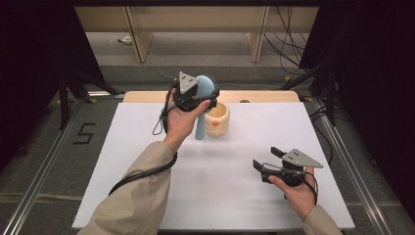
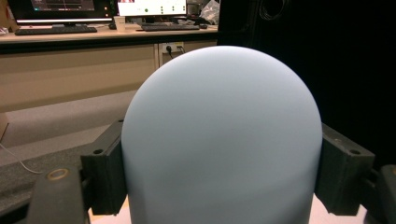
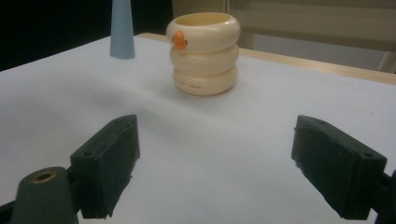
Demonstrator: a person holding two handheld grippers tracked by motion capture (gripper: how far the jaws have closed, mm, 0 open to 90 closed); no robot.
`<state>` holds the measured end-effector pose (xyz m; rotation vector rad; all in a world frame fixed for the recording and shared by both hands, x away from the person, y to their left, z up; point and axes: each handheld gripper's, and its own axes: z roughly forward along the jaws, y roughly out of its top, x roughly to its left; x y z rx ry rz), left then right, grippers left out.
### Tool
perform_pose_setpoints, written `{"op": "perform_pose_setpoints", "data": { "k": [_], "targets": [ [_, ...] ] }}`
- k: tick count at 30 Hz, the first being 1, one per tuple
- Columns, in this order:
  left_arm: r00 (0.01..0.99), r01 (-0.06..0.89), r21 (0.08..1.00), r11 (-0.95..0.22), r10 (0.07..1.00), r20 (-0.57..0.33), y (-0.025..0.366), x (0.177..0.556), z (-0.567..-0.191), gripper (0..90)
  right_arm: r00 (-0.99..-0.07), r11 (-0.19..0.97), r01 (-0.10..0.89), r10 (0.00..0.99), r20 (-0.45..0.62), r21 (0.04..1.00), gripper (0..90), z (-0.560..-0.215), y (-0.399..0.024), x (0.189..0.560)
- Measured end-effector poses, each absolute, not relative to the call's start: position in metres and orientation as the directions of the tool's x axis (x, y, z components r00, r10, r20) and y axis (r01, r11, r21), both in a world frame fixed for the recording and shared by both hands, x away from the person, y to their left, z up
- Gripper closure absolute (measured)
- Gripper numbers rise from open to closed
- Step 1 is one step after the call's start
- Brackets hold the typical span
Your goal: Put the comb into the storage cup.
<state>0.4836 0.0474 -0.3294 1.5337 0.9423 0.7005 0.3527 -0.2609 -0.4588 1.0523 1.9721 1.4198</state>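
The left gripper clamps the light, stiff, smooth-backed brush by its broad head near the table's far edge, so it may slip; the right gripper hangs open, empty

Pale-blue hairbrush upright, handle tip on table, beside cream cup.

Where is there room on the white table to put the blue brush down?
The white table is bare along its left side beside the sleeve, and through the middle between the cream cup and the right gripper. It is crowded at the far edge, where the left gripper holds the blue brush next to the cup.
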Motion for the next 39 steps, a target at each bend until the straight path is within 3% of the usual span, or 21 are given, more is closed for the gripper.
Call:
{"op": "perform_pose_setpoints", "data": {
  "k": [39],
  "targets": [
    [0.522,0.145,0.989,-0.008,0.850,-0.070,0.035,0.501,-0.309,19.5,-0.581,0.150,0.324,0.811,0.071,0.934,16.0,-0.463,-0.264,0.356]
  ]
}}
